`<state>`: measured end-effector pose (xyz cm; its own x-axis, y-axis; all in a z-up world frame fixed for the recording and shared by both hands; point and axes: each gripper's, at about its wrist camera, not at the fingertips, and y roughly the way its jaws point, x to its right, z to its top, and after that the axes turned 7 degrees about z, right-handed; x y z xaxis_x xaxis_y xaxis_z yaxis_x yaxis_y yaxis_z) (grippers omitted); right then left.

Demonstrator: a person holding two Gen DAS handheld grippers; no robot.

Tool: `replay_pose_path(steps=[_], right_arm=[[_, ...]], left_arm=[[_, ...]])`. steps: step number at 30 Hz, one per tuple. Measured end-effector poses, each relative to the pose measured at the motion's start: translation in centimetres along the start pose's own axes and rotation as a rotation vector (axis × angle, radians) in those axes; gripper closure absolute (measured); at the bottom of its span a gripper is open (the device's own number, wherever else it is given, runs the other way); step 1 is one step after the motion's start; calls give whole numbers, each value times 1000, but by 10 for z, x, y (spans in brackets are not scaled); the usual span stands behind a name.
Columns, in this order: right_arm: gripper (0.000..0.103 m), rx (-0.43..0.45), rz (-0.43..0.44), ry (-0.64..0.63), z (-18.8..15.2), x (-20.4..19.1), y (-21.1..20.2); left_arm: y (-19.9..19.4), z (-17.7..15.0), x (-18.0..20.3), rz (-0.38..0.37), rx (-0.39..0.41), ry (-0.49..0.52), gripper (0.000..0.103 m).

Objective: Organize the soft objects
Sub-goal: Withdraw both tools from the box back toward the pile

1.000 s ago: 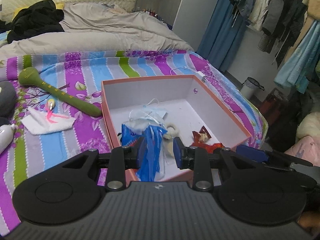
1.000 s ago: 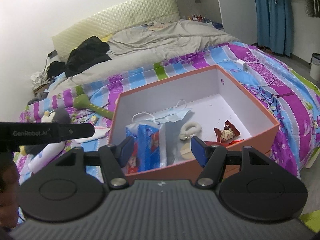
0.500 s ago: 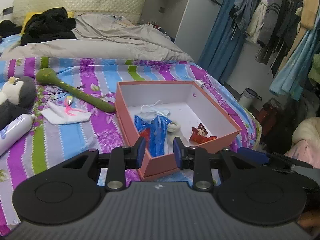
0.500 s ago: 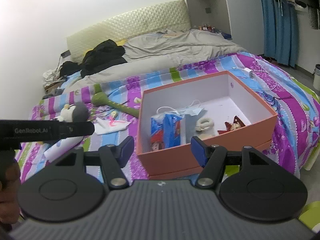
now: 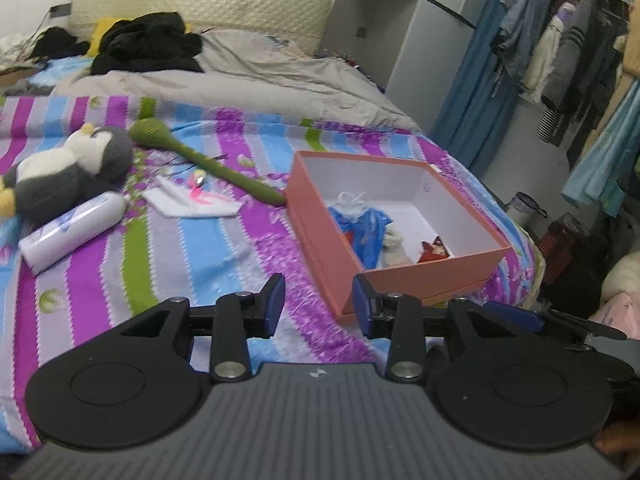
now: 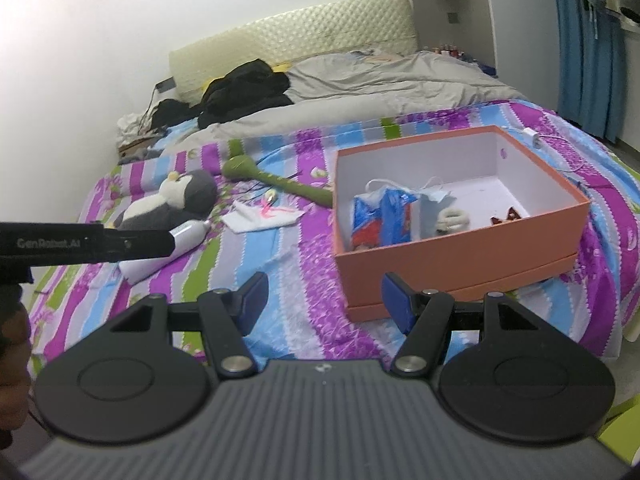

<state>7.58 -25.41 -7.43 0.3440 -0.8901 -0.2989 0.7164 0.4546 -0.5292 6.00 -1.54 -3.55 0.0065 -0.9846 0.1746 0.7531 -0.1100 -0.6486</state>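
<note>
A: Left wrist view first. Left tongs (image 5: pixel 318 304) over the striped bedspread (image 5: pixel 168 264), jaws opening, nothing between them, just cover showing in the gap.

B: Box?

A: Orange box (image 5: pixel 436 276) sits on the bed to the right of the tongs, near corner just past the right pad. Inside: blue packet (image 5: pixel 366 232), a pale soft thing beside it, a red scrap near the front wall. Still out on the cover: penguin plush (image 5: pixel 64 168) far left, white bottle (image 5: pixel 70 232) just in front of it, white cloth with pink marks (image 5: pixel 192 202), green long-handled toy (image 5: pixel 208 160) running toward the box wall.

B: Right wrist view?

A: Right tongs (image 6: pixel 324 300) parted wide, empty too, bedspread between the pads. Box (image 6: pixel 460 248) up and to the right, same contents, plus a face mask (image 6: pixel 438 196) behind the packet. Penguin (image 6: pixel 176 200), cloth (image 6: pixel 264 216) and green toy (image 6: pixel 280 180) off to the left, well apart from these tongs. The other gripper's black arm crosses the left edge in front of the bottle.

B: Step?

A: I'd say between items, heading for the next loose one. Several already boxed, four left, so maybe half done.

B: Next move?

A: Probably left tongs swing left to the cloth or penguin, come down with jaws wide. Cloth lies flat, so pinch a raised fold; plush is bulky, grab a narrow part.
</note>
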Motion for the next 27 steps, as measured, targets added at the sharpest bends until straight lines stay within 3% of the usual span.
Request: replay_pose_path(steps=[16,27], right_arm=[[38,-34,111,-53,-19,-57,40],[38,-44,101,-59,-8,-70,90]], left_arm=[[-19,-31,-91,110,21,-117,60],[30,-25,-131,139,-14,-139,57]])
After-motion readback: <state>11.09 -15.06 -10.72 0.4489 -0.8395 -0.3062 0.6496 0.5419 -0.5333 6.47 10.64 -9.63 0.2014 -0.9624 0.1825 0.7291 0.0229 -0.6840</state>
